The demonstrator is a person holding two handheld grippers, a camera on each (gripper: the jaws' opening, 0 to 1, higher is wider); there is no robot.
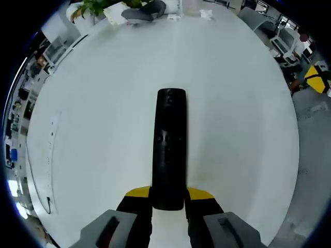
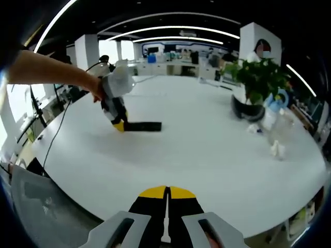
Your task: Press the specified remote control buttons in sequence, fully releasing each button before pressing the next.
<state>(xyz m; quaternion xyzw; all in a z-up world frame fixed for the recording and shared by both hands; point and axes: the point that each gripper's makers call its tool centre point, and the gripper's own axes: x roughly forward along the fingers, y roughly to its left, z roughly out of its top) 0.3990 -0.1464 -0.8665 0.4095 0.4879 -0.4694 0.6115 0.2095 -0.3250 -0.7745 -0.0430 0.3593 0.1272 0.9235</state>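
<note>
1. The remote control (image 1: pixel 168 150) lies flat on the white table (image 1: pixel 98 103), well in from every edge. Its near end sits between the yellow-tipped jaws of the left tongs (image 1: pixel 168 199), which are clenched on it.
2. In the right gripper view the same remote control (image 2: pixel 144 126) shows as a dark bar on the table (image 2: pixel 207 155), with the left tongs (image 2: pixel 120 125) on its end and a person's hand (image 2: pixel 98 89) behind them.
3. The right tongs (image 2: pixel 166 194) hang near the table's near edge, well apart from the remote, jaws pressed together on nothing.
4. Judgement: no button is being pressed now; the right tongs must first cross to the remote.
5. Risks: the closed tip could land across two neighbouring buttons, which are too small to tell apart here. A push off the remote's centre line could swivel it in the left hold. Lifting too little between presses could merge two presses into one.
6. A potted plant (image 2: pixel 257 82) and small items near the table's far side (image 2: pixel 274 147) stand clear of that route.
</note>
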